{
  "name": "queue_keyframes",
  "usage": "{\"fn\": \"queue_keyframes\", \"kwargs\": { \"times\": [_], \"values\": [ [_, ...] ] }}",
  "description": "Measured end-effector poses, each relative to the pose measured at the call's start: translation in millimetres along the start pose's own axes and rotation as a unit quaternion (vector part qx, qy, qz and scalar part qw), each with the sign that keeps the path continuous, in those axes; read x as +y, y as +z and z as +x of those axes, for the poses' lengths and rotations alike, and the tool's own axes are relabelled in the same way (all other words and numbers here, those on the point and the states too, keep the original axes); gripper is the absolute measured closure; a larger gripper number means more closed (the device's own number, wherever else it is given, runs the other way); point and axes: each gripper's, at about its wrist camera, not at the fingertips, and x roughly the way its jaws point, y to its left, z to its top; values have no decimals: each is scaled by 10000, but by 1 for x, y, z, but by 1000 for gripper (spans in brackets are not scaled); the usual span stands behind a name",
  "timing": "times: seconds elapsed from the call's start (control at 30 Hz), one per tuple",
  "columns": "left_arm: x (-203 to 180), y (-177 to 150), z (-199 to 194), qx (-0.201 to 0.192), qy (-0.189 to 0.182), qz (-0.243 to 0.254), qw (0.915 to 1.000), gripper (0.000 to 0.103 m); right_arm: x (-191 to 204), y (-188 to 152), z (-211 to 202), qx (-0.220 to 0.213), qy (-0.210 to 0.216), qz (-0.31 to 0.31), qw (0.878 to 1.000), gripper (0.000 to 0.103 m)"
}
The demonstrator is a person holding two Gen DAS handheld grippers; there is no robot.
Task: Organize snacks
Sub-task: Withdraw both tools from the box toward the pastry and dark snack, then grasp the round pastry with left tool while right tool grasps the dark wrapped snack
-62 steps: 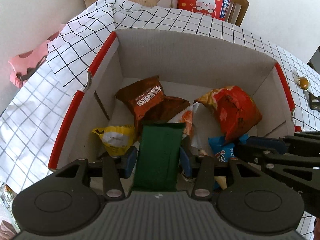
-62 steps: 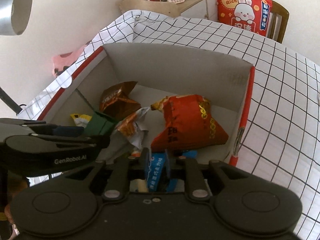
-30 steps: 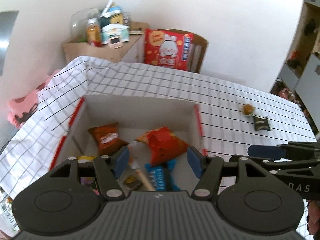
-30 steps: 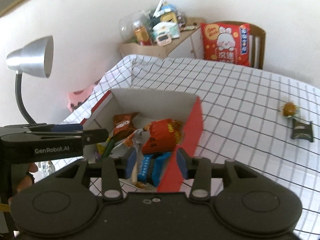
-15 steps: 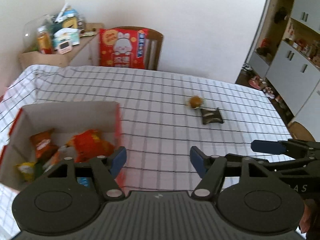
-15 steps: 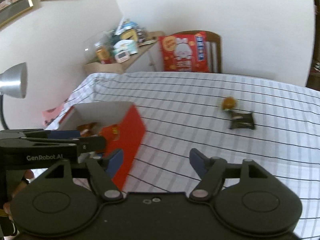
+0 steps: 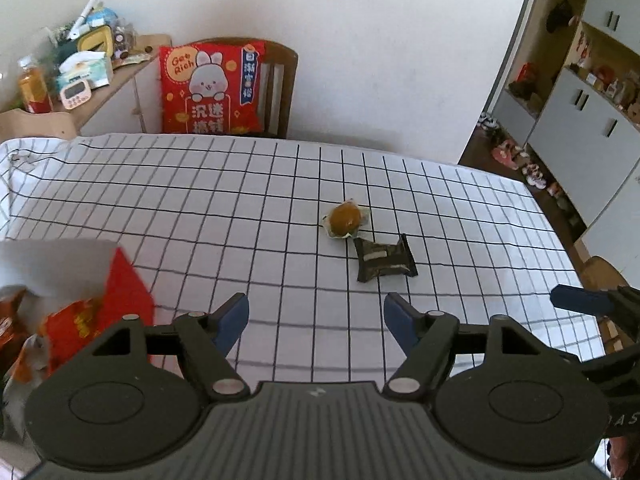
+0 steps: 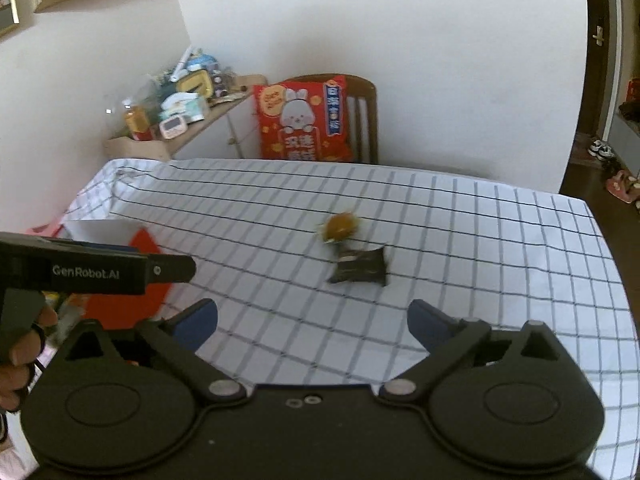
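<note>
Two loose snacks lie mid-table on the checked cloth: a round golden wrapped snack (image 7: 345, 218) (image 8: 339, 227) and, just in front of it, a small dark packet (image 7: 385, 259) (image 8: 360, 267). My left gripper (image 7: 316, 316) is open and empty, short of both snacks. My right gripper (image 8: 313, 322) is also empty, its jaws still opening wide, the dark packet beyond its tips. The red-edged cardboard box (image 7: 124, 280) (image 8: 150, 246) with several snack bags sits at the left; an orange-red bag (image 7: 72, 326) shows inside.
A wooden chair with a red rabbit cushion (image 7: 212, 88) (image 8: 304, 124) stands behind the table. A cluttered side shelf (image 7: 80, 68) is at the back left. The table's right edge (image 7: 560, 240) drops to the floor near grey cabinets (image 7: 588, 120).
Both grippers let go of their snacks inside the box, pulled out and swung right over the table. Their jaws widened, and the two loose snacks came into centre view.
</note>
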Motion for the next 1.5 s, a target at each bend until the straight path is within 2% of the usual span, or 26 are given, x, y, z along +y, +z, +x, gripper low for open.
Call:
{"fn": "queue_keyframes", "kwargs": {
  "times": [0.27,0.37,0.5,0.8,1.1,1.3,1.4,1.43,1.5],
  "values": [
    [-13,43,63,284,-182,309,9990,29,-32,15,42,218,48,-216,9995,1],
    [-16,57,85,352,-153,337,9987,29,-39,20,60,301,88,-223,9993,1],
    [-23,69,116,434,-142,616,9971,29,-48,27,85,401,115,-191,9989,1],
    [-26,86,188,823,-132,911,9923,29,-51,34,139,629,295,-2,9976,2],
    [-28,91,229,1052,-64,918,9902,29,-46,32,176,801,301,-11,9963,3],
    [-26,91,246,1192,-210,795,9895,29,-44,29,190,869,258,-43,9959,8],
    [-29,88,246,1123,-203,888,9895,33,-43,28,193,879,196,-96,9959,14],
    [-31,87,245,1106,-208,921,9894,37,-42,27,193,877,190,-130,9959,20],
    [-34,85,242,1067,-202,930,9897,47,-40,26,193,859,185,-172,9960,25]
  ]
}}
